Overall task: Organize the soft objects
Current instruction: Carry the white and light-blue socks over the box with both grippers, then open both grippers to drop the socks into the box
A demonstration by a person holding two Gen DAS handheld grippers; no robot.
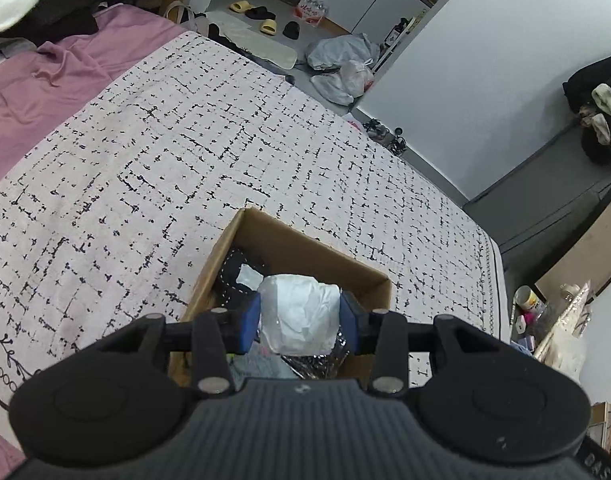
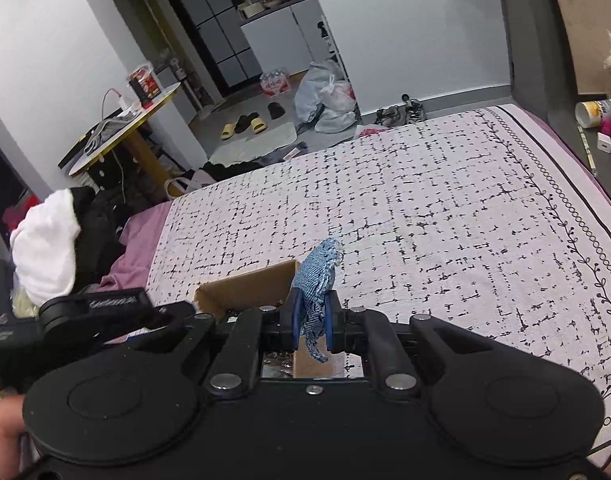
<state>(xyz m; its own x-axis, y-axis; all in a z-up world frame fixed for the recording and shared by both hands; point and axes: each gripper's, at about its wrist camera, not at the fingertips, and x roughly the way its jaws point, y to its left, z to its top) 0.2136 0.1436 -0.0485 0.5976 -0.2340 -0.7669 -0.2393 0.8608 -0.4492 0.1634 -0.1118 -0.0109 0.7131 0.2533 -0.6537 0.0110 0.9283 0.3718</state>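
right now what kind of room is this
Most likely a bedroom in a small lived-in flat: a bed with a white black-flecked woven bedspread over a mauve sheet, yellow and black slippers on the grey floor, and a brown cardboard box of soft items on the bed.

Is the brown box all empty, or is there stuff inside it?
Not empty. The open cardboard box holds dark fabric and something shiny and crinkly.

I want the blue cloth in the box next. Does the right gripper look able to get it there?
Probably yes. The right gripper holds the blue cloth beside the open cardboard box; only the left gripper with its white bundle crowds the opening.
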